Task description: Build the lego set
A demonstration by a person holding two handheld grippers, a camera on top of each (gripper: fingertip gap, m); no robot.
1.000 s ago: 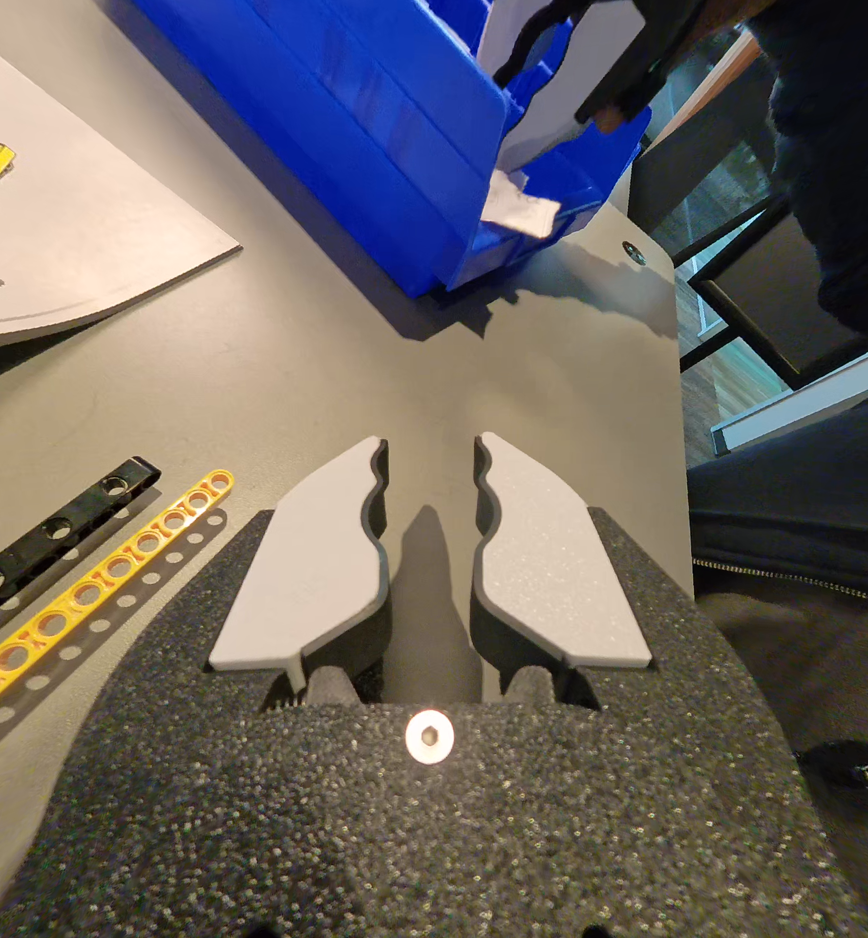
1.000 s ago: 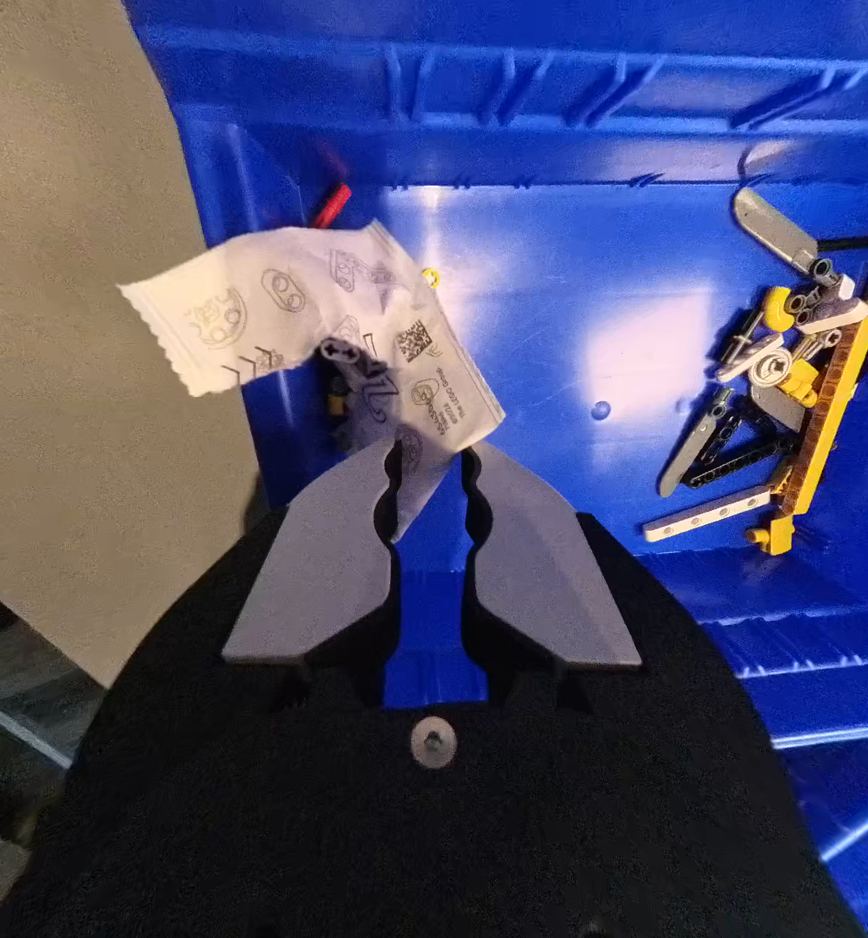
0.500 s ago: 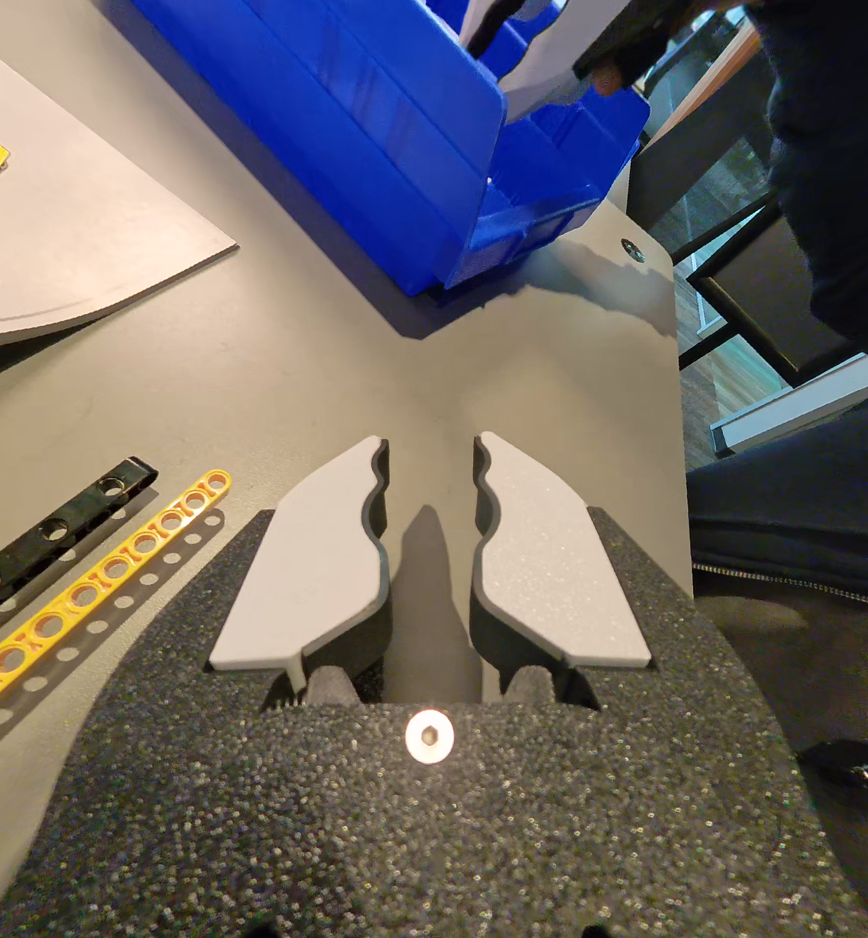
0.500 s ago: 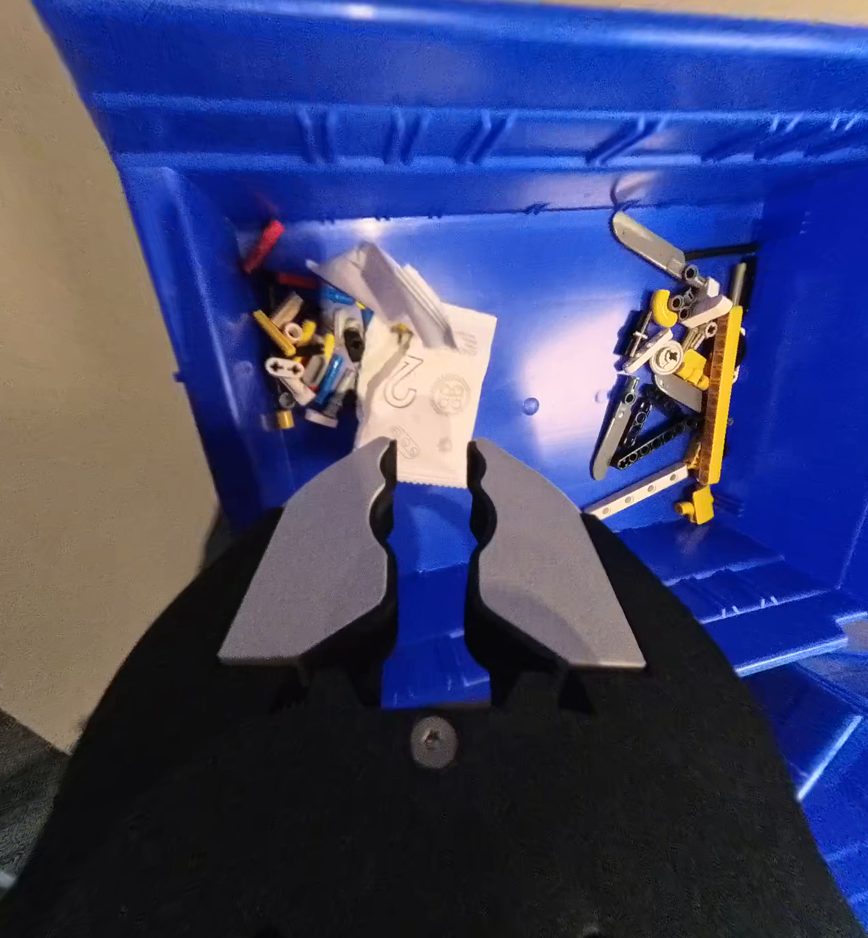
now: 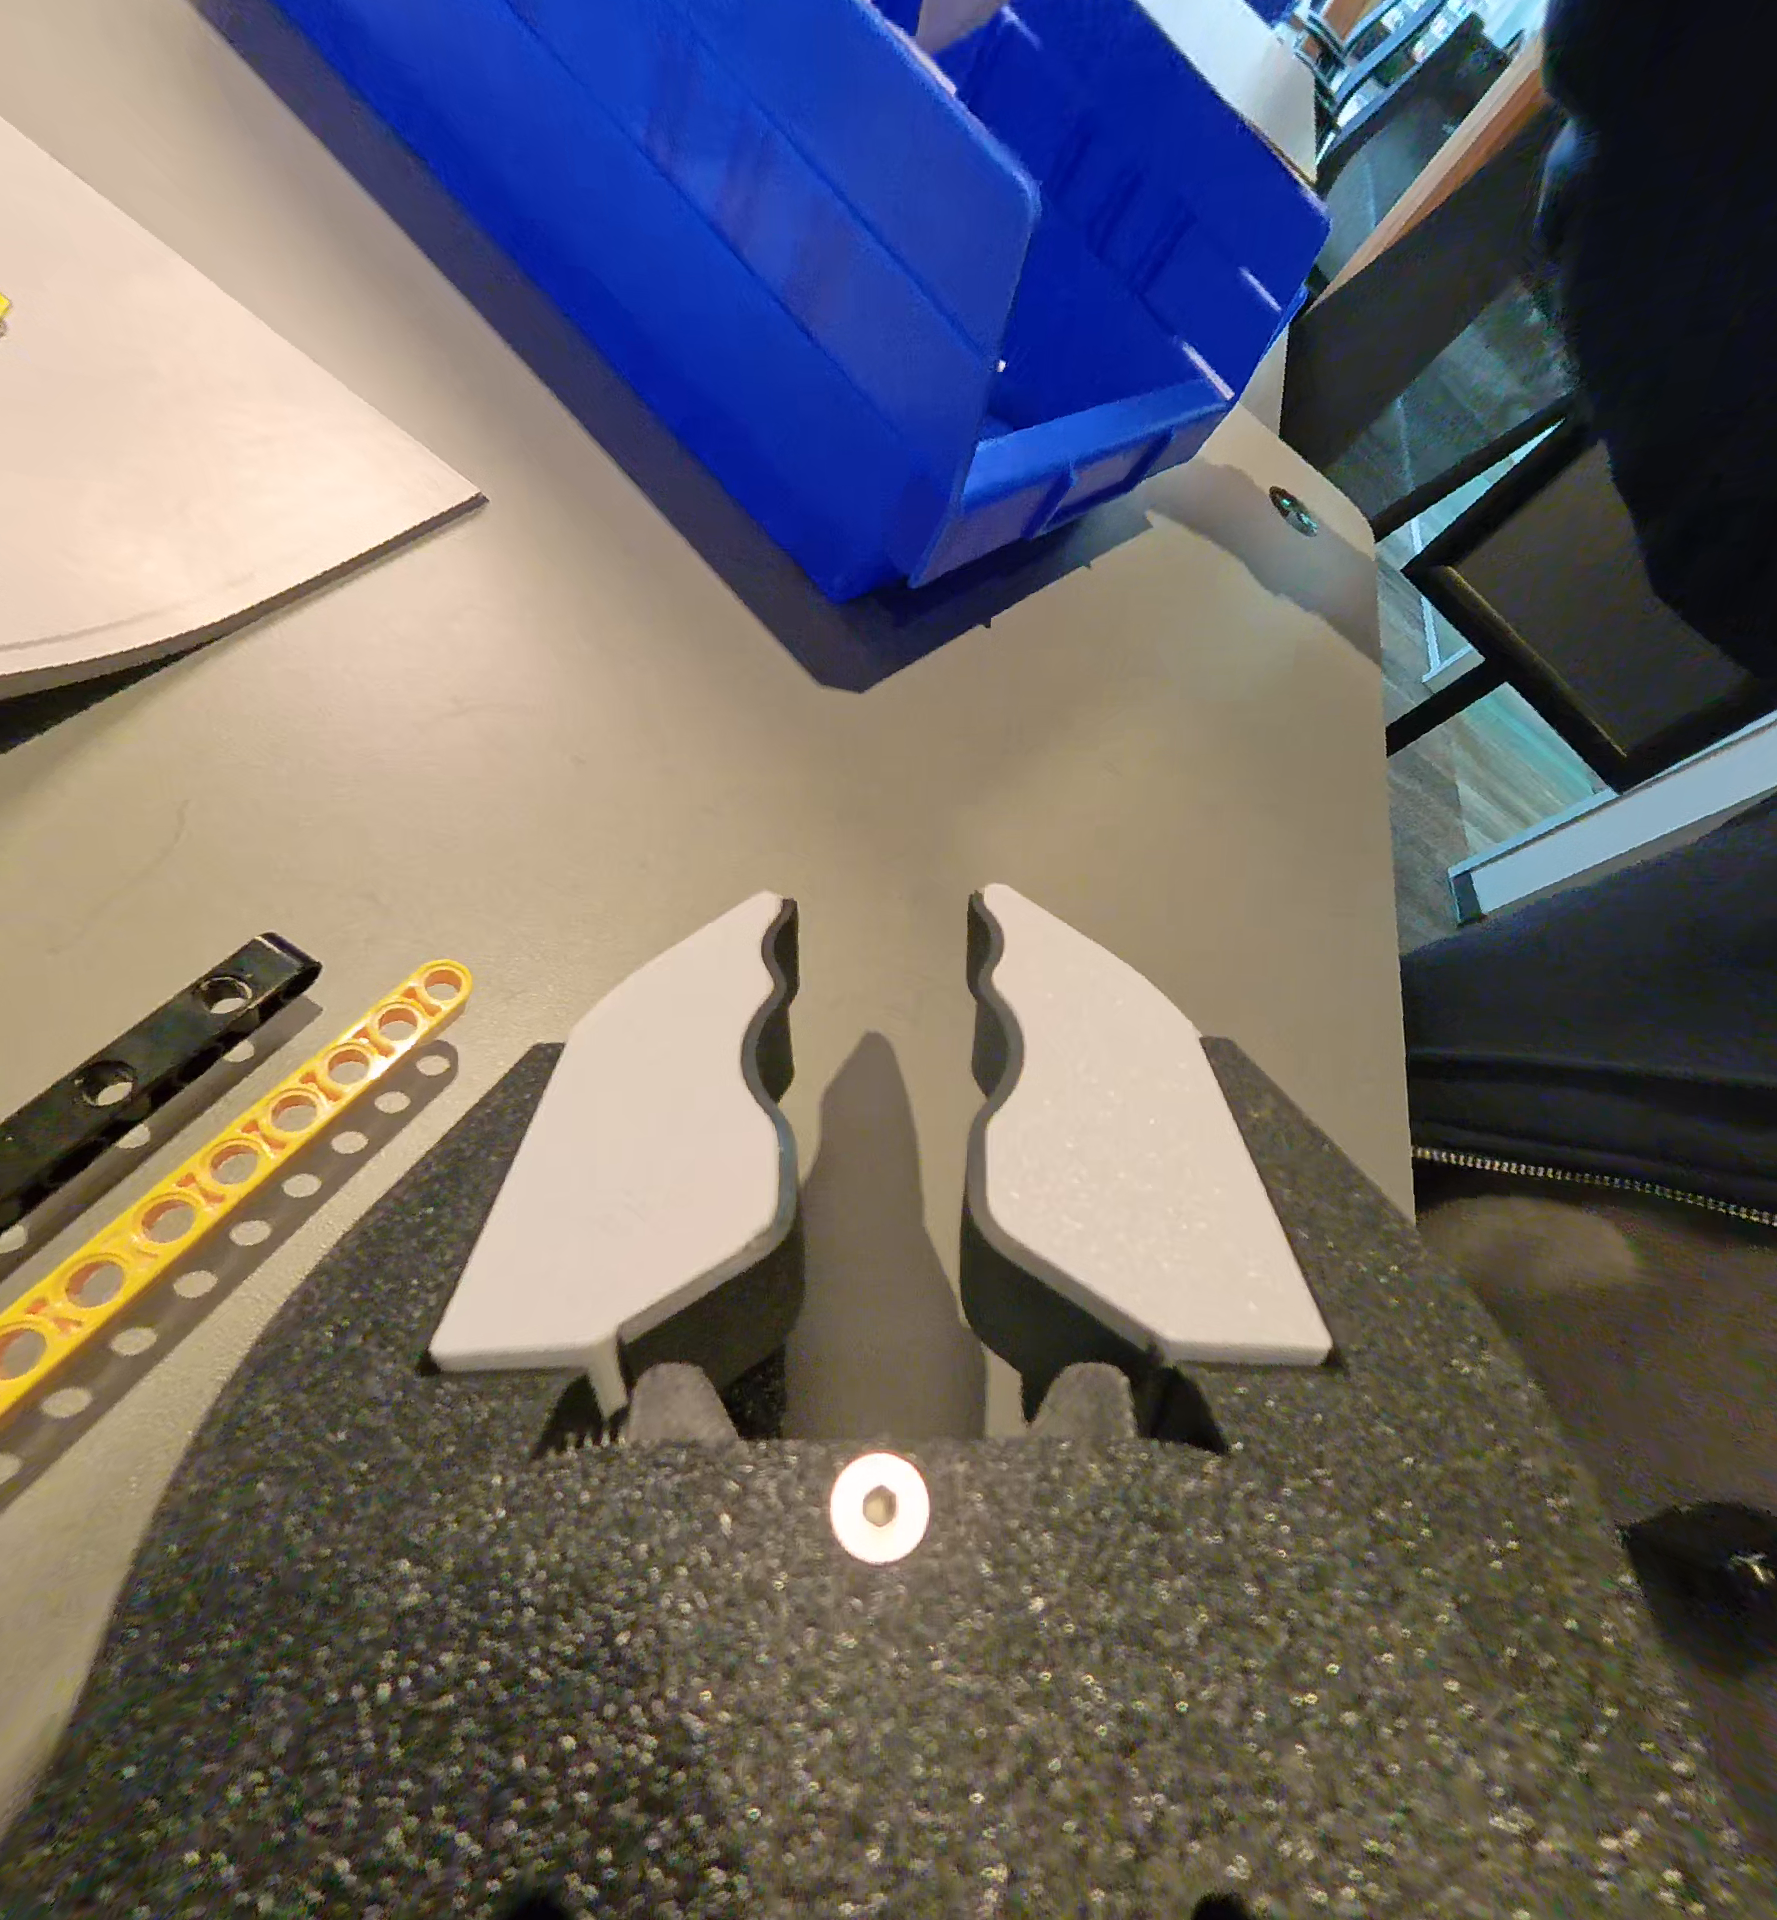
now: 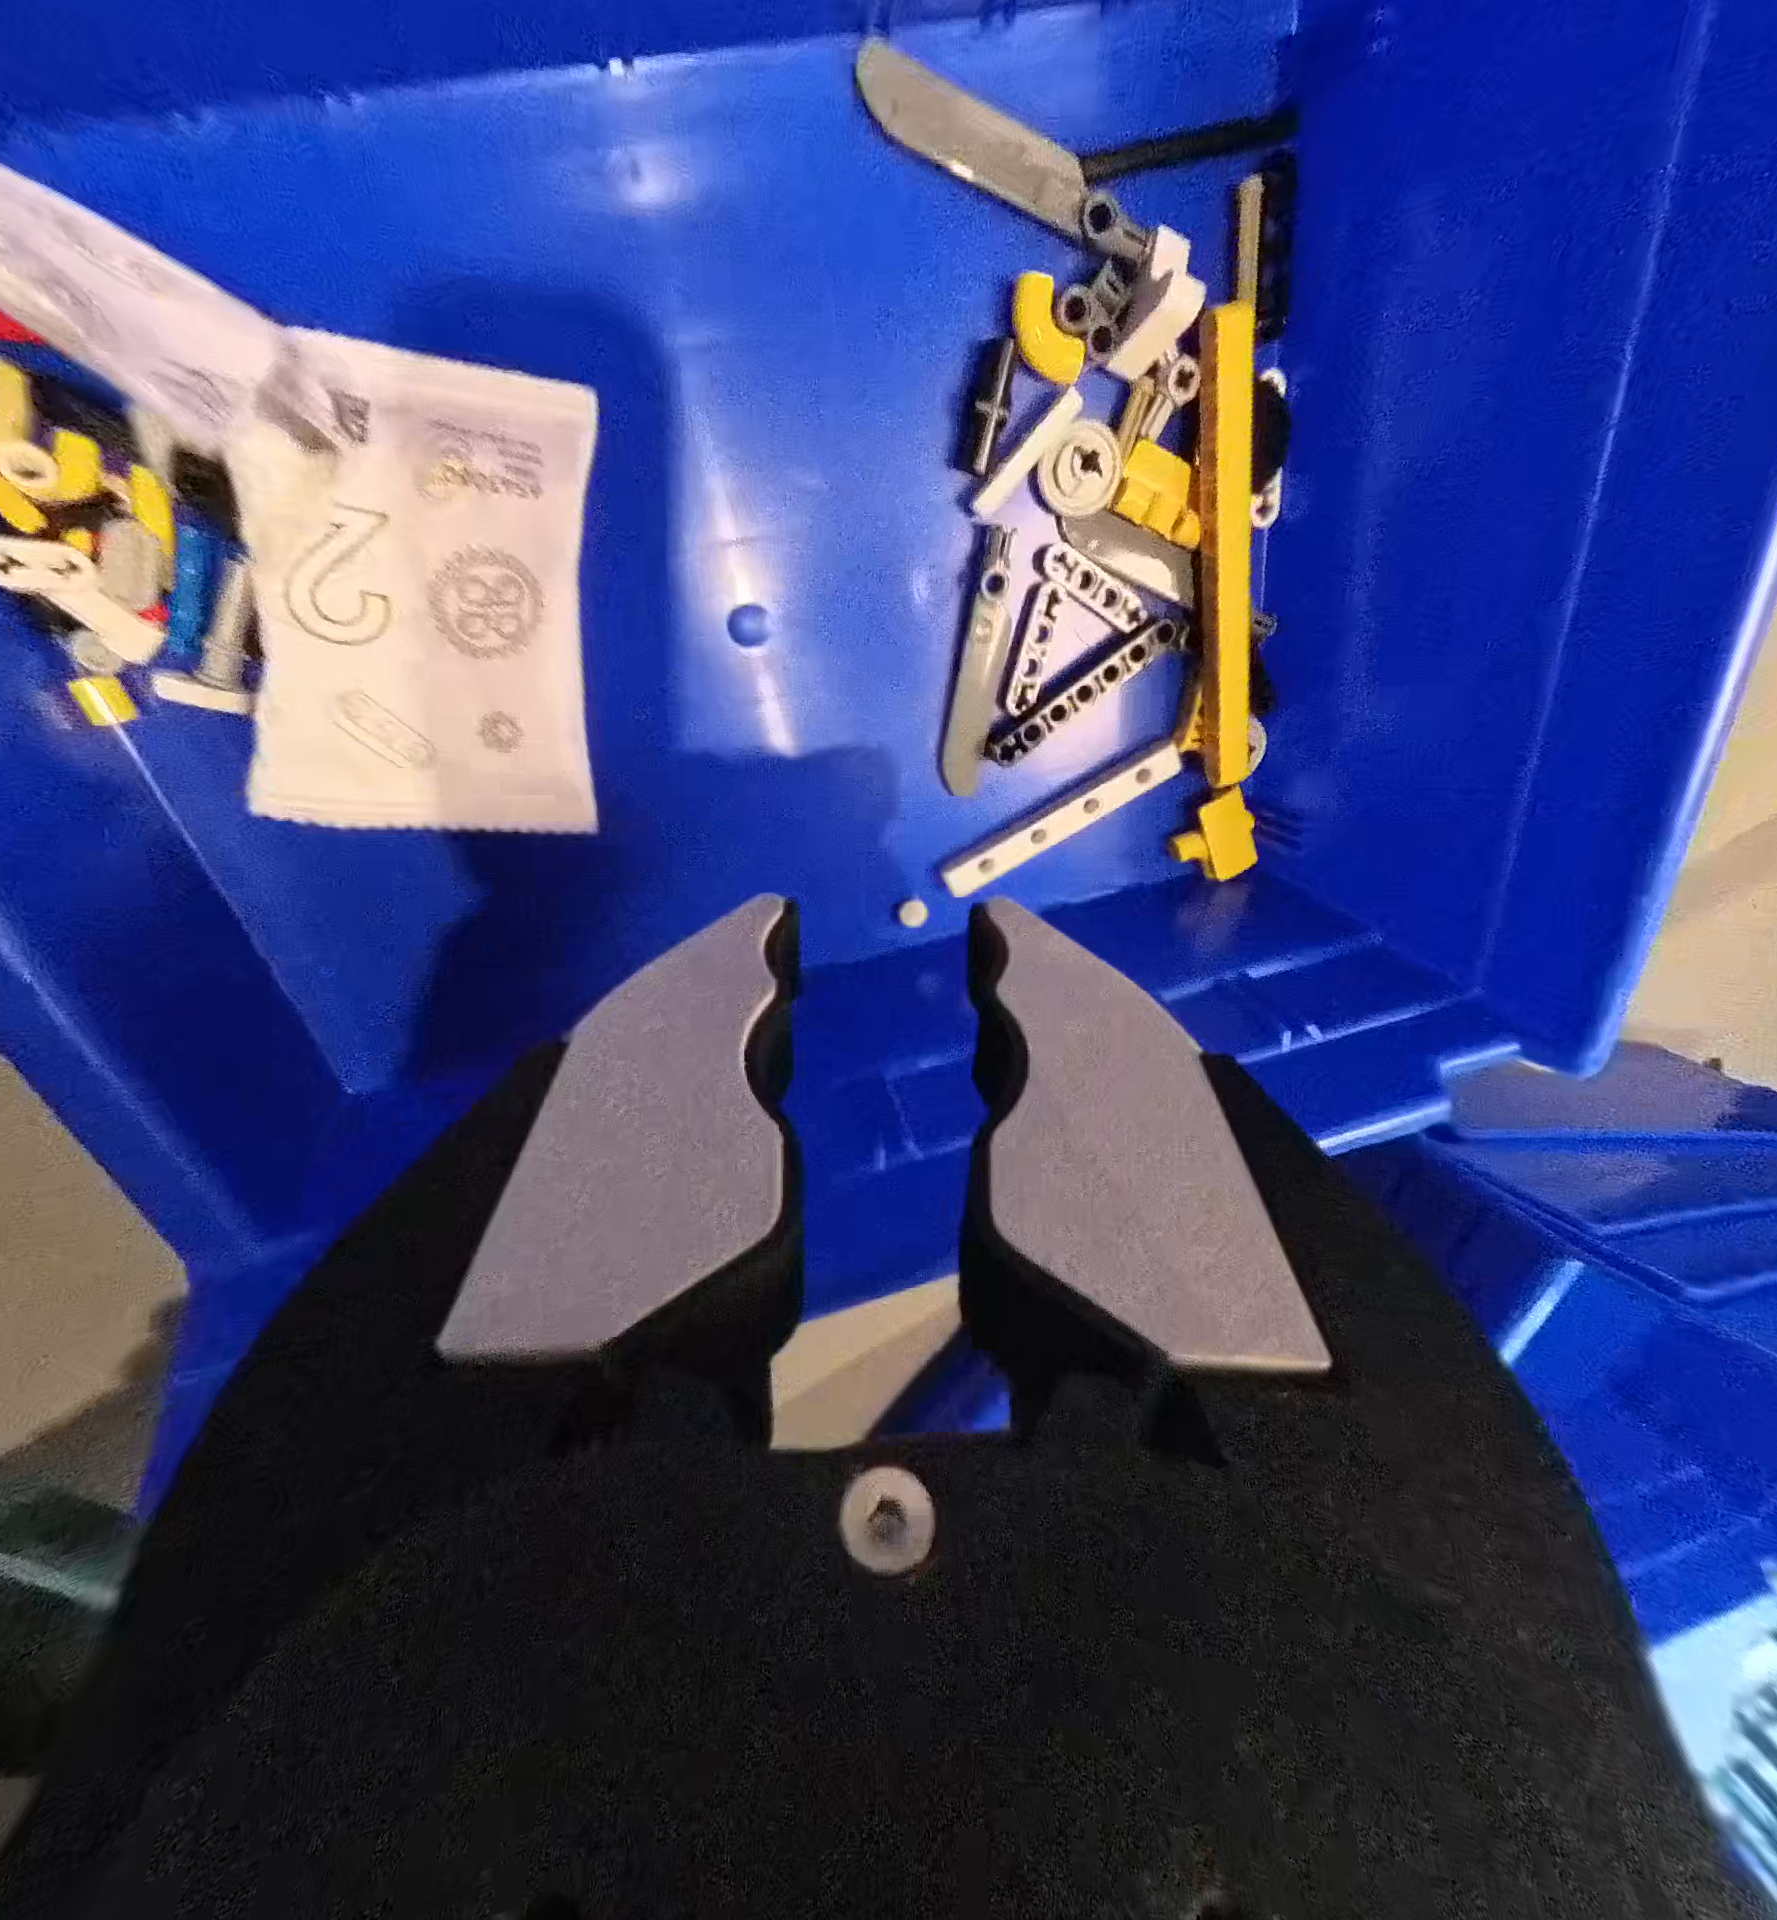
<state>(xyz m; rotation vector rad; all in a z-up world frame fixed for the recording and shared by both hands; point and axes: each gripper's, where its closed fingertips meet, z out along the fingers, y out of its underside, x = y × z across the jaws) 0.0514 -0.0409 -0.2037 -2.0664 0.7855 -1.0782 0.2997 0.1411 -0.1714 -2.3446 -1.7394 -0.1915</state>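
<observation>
Beside your left gripper (image 5: 882,914), jaws parted and empty, a yellow beam (image 5: 188,1174) and a black beam (image 5: 105,1081) lay on the table (image 5: 655,727). Your right gripper (image 6: 879,914) — also released, holding nothing — hovered over the blue bin (image 6: 759,416), where a paper bag (image 6: 427,603) and loose lego pieces (image 6: 1123,520) lay.

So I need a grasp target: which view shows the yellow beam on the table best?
The left wrist view: the yellow beam lies in plain sight beside a black beam. The right wrist view shows none of it.
</observation>
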